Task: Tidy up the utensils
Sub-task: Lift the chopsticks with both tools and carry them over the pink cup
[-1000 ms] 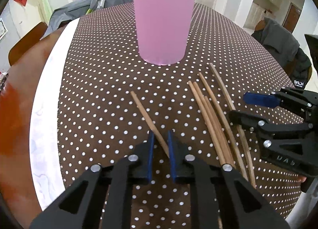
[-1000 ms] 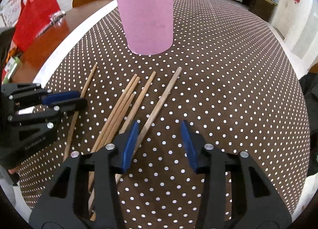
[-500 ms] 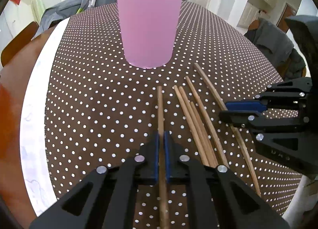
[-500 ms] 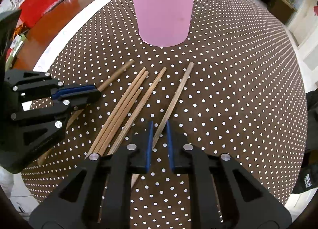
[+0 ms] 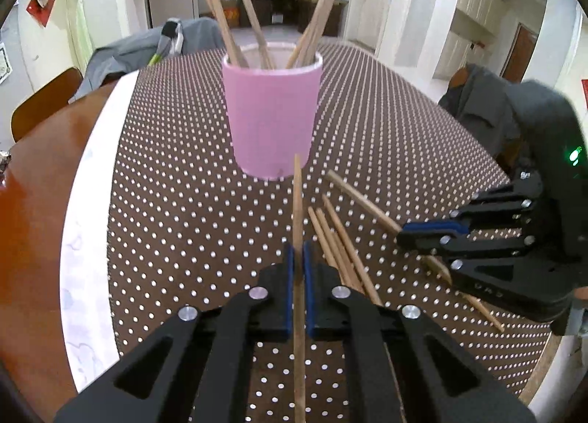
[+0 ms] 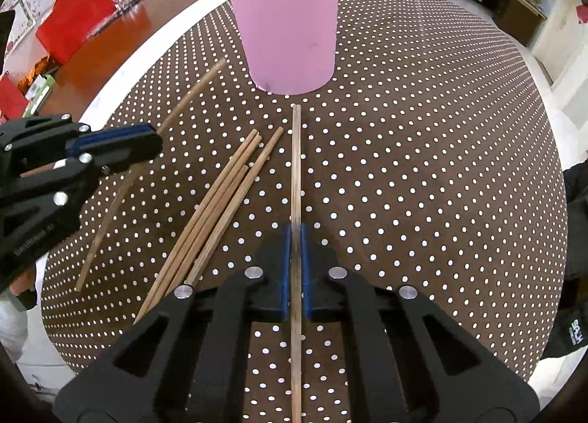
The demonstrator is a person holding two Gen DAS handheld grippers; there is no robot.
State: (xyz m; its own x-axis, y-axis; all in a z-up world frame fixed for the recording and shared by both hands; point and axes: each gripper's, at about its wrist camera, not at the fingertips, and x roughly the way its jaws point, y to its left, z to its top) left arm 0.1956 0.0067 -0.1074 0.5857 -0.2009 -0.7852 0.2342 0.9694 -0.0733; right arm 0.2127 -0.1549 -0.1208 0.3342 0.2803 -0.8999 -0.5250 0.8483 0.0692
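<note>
A pink cup [image 5: 272,118] [image 6: 286,26] holding several wooden chopsticks stands on the brown polka-dot tablecloth. My left gripper [image 5: 297,257] is shut on one chopstick [image 5: 297,202], which points toward the cup. My right gripper [image 6: 295,239] is shut on another chopstick [image 6: 296,166], lifted and pointing at the cup's base. Several loose chopsticks [image 6: 220,202] [image 5: 338,239] lie on the cloth between the grippers. The right gripper also shows in the left wrist view [image 5: 433,235], the left gripper in the right wrist view [image 6: 121,147].
The round table [image 5: 84,239] has a white rim and bare brown wood at the left. A red bag [image 6: 81,8] sits on the wood at the far left. Chairs draped with grey jackets [image 5: 488,107] stand around the table.
Both grippers have closed on a chopstick each and raised it off the cloth, each now aligned toward the cup. The left wrist view rose, showing the cup's top.
</note>
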